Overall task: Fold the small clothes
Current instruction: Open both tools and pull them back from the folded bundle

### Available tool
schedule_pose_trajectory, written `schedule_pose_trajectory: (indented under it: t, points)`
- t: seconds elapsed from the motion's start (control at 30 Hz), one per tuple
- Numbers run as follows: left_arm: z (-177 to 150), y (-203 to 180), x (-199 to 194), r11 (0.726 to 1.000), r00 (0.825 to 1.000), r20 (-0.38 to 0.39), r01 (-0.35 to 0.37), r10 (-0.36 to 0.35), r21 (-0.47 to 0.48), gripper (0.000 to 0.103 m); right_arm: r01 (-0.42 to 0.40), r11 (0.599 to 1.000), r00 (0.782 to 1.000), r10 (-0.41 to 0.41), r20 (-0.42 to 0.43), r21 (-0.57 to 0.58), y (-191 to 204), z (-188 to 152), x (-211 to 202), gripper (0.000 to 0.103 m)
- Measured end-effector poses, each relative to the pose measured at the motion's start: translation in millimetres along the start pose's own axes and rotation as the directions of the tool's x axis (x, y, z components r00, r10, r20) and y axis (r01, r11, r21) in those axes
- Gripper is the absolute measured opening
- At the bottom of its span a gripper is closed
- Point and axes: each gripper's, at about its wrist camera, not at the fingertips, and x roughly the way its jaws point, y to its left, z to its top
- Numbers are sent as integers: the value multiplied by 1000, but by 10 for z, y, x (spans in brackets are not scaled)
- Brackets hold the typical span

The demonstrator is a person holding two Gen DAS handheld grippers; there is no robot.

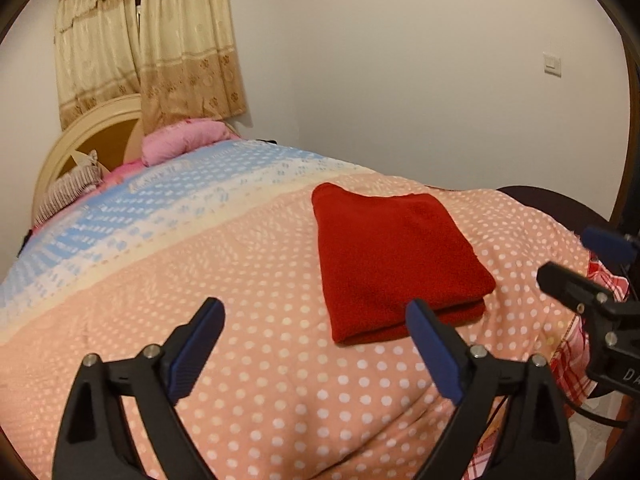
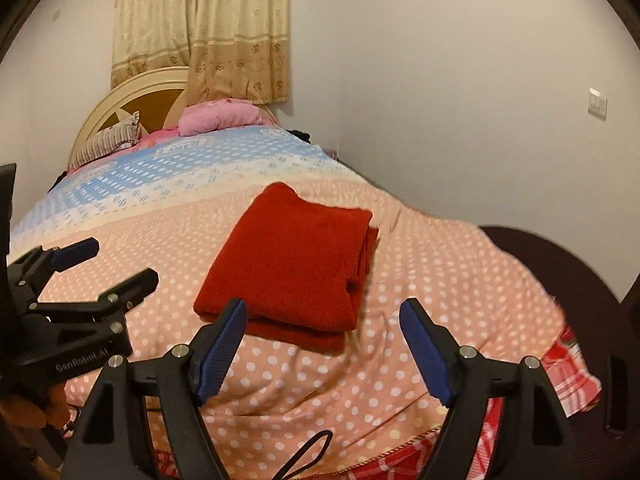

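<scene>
A red garment (image 1: 396, 256) (image 2: 292, 264) lies folded into a thick rectangle on the peach polka-dot blanket (image 1: 240, 280) (image 2: 440, 280) of a bed. My left gripper (image 1: 314, 306) hovers open above the blanket, just short of the garment's near left corner, with nothing between its blue pads. My right gripper (image 2: 323, 304) is open too, lifted off the garment's near edge and empty. Each gripper shows in the other's view: the right gripper (image 1: 564, 254) at the right edge, the left gripper (image 2: 124, 260) at the left edge.
A pink pillow (image 1: 184, 140) and a striped pillow (image 1: 68, 192) rest against the cream headboard (image 2: 132, 92) under beige curtains (image 2: 208, 40). White walls bound the far side. A red plaid sheet (image 2: 568, 376) hangs at the bed's near right edge, beside a dark round object (image 2: 560, 260).
</scene>
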Motion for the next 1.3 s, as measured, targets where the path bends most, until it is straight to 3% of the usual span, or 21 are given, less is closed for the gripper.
schedule_pose_trajectory:
  t: [0.13,0.3,0.53,0.73,0.87,1.07,1.3]
  points:
    - [41,-22,-217,999,999,32,-27,28,-30,103,4,1000,997,-2,71,-28,58,32,-279,79]
    - [133,-53,-636,995,985,146,-91,95,-35,103,-19,1000,986,20,163,-12,89,154,-644,79]
    - [229,-76,-1022,990,966,226,-109,127,-90,103,18,998,948,1,317,-57,193,176,-1171,84]
    - [259,-146,-1161,988,950,280,-110,136,-107,103,6,1000,911,5,412,-26,144,186,-1511,92]
    - [248,-193,-1151,989,947,288,-122,143,-89,103,12,1000,903,-10,429,-1,105,165,-1552,93]
    - [241,-196,-1096,988,953,266,-123,143,-92,103,-5,999,921,-11,388,40,31,179,-1416,93]
    - [231,-215,-1109,987,952,267,-130,151,-97,103,-4,999,923,-13,385,45,23,162,-1403,93]
